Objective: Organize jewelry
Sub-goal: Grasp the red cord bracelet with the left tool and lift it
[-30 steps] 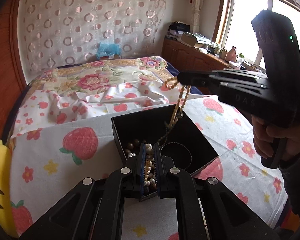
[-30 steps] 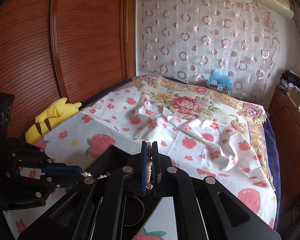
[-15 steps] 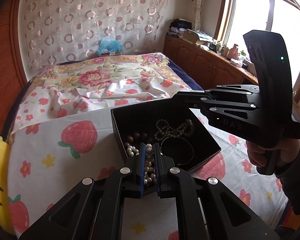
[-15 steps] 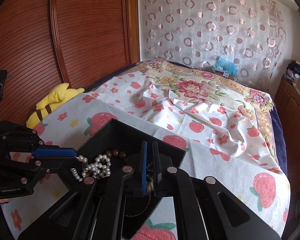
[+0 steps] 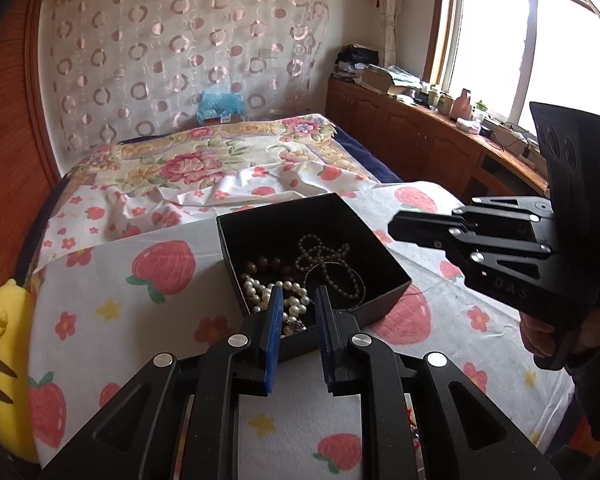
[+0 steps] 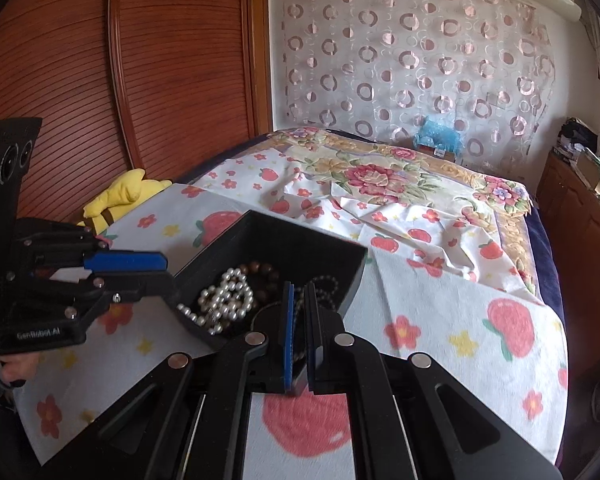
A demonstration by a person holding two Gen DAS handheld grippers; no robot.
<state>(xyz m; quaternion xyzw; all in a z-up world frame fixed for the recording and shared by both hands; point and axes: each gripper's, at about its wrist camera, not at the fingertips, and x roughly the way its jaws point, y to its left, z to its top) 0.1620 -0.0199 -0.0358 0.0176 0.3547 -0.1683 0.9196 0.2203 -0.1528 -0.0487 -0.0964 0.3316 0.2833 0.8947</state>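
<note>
My left wrist camera looks down along its claw [image 5: 296,300] toward the window side; my right wrist camera looks down along its claw [image 6: 299,300] toward the wooden wardrobe. Both sit close over the black jewelry box [image 5: 384,254] [image 6: 228,240] and share the bed [image 5: 148,184] [image 6: 400,200], each catching the other claw at its frame edge.

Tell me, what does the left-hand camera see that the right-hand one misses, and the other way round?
Only the left wrist view shows the bright window and the cluttered wooden counter under it. Only the right wrist view shows the ribbed wooden wardrobe door. Both show the black box with white pearls and dark beads inside, the strawberry sheet, the yellow plush toy and the circle-patterned curtain.
</note>
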